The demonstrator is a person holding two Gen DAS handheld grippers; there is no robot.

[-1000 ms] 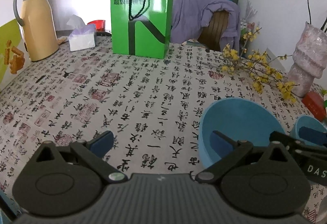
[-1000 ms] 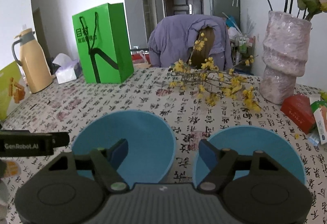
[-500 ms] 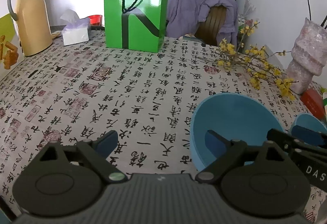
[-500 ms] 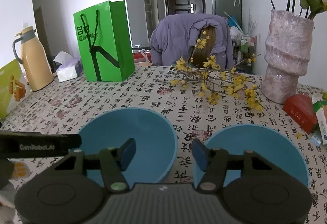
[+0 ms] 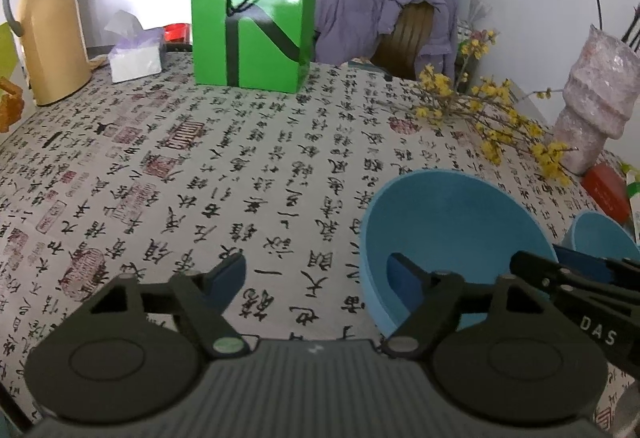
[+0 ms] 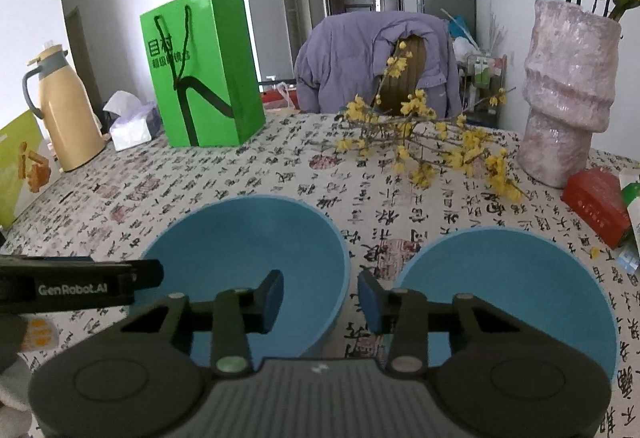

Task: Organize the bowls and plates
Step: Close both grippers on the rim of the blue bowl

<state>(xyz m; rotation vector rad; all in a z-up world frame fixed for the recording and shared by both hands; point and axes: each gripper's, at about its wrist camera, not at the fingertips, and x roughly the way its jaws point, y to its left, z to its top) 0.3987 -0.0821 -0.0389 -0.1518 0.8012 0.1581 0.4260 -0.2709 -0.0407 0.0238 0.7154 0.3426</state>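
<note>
We see two blue bowls side by side on the desk (image 6: 240, 174), near each other but apart: the left bowl (image 6: 256, 238) and the right bowl (image 6: 516, 278). Neither is stacked, and no plates show in either view, so we judge the sorting barely begun; nesting one bowl into the other looks like the step in hand.

Our right gripper (image 6: 318, 296) sits low over the desk, pointing at the gap between the bowls. Its jaws are partly closed, straddling the right rim of the left bowl: one pad inside the bowl, the other outside. We cannot tell whether they touch the rim; nothing looks pinched.

Our left gripper (image 5: 316, 274) hovers low just left of that same bowl (image 5: 452, 222). Its jaws are wide apart and hold nothing; the right pad hangs over the bowl's near left rim, the left pad over bare cloth. In this view the right gripper's fingers (image 5: 560, 274) cross in from the right, with the second bowl (image 5: 600, 238) behind them.

A green bag (image 6: 204, 70), a vase (image 6: 568, 90) and yellow sprigs (image 6: 420, 142) stand farther back, well apart from the bowls.
</note>
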